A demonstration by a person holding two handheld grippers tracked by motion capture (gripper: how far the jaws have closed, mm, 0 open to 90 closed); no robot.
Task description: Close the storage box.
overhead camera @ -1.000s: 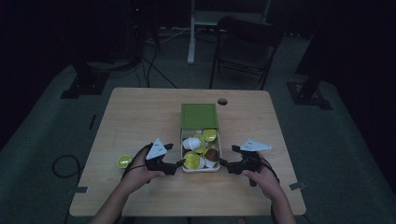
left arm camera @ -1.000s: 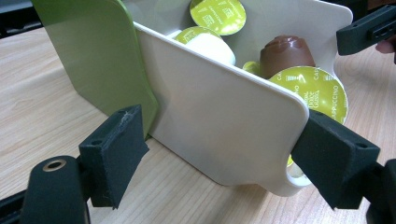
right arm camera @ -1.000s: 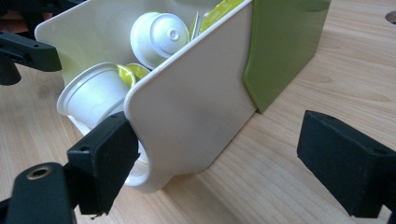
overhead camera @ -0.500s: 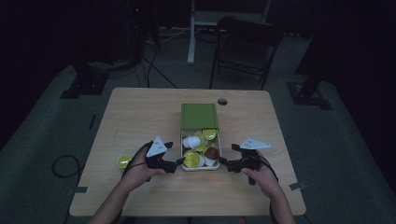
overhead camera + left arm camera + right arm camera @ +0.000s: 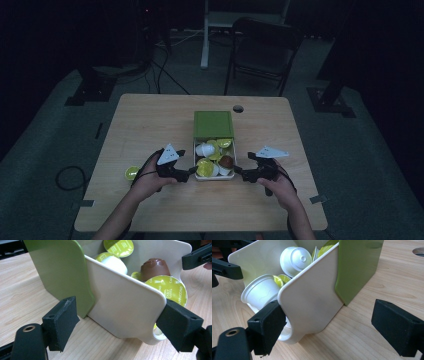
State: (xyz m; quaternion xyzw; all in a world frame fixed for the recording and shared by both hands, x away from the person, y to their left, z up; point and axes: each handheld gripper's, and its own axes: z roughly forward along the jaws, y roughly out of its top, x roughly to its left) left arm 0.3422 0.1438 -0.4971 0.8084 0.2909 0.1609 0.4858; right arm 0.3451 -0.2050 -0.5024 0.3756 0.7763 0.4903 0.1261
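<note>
Grippers (image 5: 189, 174) flank drawer (image 5: 196, 156) — coffee capsules (image 5: 206, 168) inside

A white drawer (image 5: 214, 175), pulled out of its green box (image 5: 213, 124), lies upright holding coffee capsules (image 5: 206, 149).

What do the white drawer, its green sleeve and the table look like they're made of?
White drawer: probably moulded plastic, smooth and matte, with thin walls and rounded corners.
Green sleeve: likely the same kind of plastic, an even olive colour with a soft sheen and a rounded edge.
Table: light wood or wood-look laminate, with grain lines and a matte top; which one is hard to tell.
</note>
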